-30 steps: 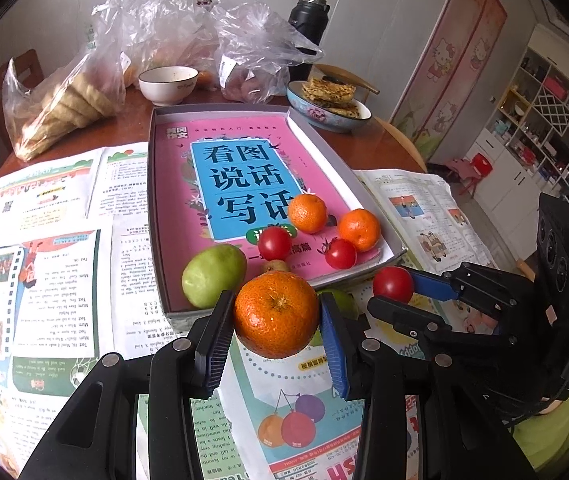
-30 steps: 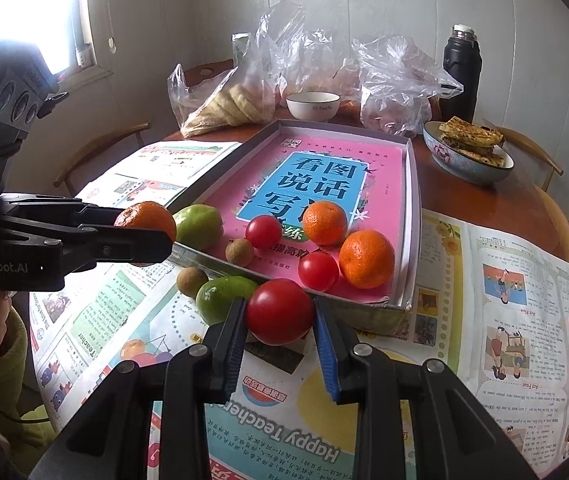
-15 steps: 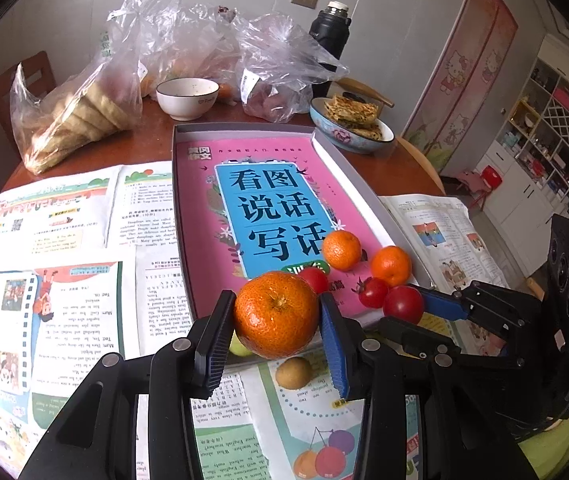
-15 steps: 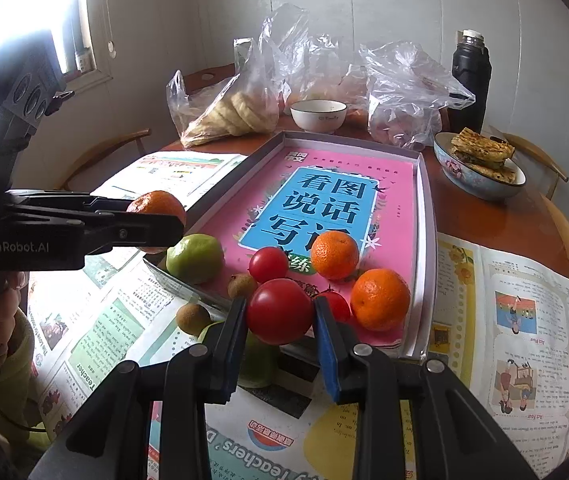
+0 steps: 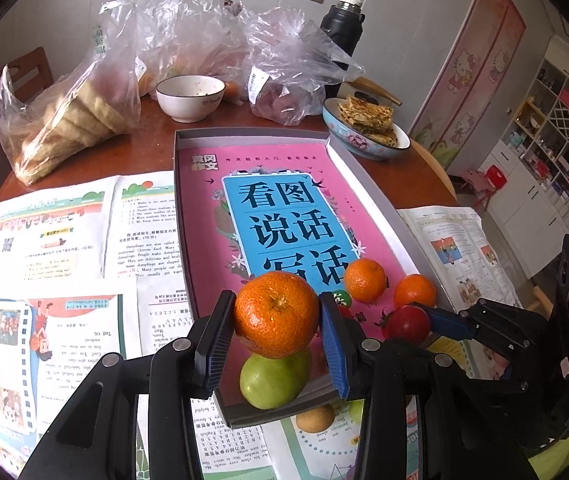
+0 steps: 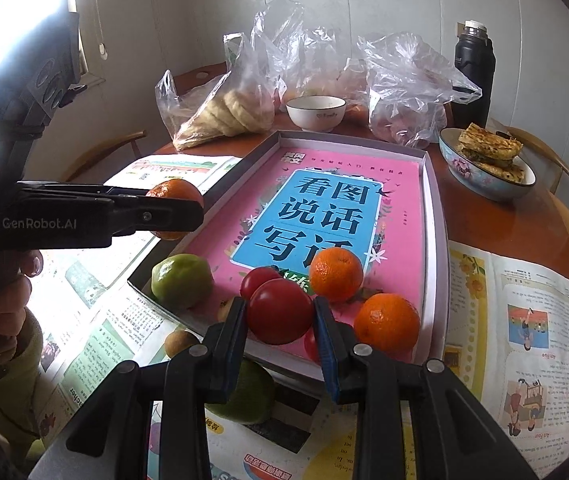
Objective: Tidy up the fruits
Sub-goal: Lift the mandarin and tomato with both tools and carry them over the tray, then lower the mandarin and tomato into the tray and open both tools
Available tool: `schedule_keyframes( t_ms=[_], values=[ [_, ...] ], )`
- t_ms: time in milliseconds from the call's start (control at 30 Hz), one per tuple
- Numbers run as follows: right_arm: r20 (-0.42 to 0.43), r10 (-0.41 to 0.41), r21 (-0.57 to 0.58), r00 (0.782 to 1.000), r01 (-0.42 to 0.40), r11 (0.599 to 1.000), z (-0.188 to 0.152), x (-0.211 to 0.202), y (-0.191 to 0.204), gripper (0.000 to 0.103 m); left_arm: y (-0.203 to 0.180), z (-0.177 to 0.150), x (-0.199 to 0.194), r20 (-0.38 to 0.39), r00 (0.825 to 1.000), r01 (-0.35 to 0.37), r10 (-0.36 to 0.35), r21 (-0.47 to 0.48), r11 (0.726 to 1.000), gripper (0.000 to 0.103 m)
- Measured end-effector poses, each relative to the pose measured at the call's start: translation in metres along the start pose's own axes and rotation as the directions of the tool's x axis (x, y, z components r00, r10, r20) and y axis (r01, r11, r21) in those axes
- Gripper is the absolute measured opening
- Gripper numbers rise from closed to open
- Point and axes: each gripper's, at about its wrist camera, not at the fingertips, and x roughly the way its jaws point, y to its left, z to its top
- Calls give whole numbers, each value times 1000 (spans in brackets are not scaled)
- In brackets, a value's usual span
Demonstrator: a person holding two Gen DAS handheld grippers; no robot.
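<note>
Spanning the table's middle, the shallow grey cardboard box lid with a pink book cover inside (image 5: 368,192) carries a green round fruit (image 5: 274,380) at its near left corner. Above it, the left gripper (image 5: 277,322) is clamped on a large orange mandarin (image 5: 276,314). Rightward, the right gripper (image 6: 280,322) is clamped on a red tomato (image 6: 280,312) above the lid's near edge.

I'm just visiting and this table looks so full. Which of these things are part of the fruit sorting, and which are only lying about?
Part of the job:
left gripper holding an orange
right gripper holding a tomato
gray tray
green fruit

Lying about:
white bowl
black thermos
dish of flatbread
newspapers
</note>
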Motion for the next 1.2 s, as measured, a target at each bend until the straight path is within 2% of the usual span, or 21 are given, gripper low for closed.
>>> schedule_keyframes(
  t_ms=[533, 1200],
  values=[
    [-38, 8, 0, 999, -8, 1000, 5, 17, 2, 33, 9, 7, 36, -75, 997, -9, 9, -9, 1000, 43],
    [-67, 28, -13, 997, -28, 1000, 0, 25, 8, 33, 7, 3, 56, -121, 992, -17, 17, 1, 1000, 43]
  ],
)
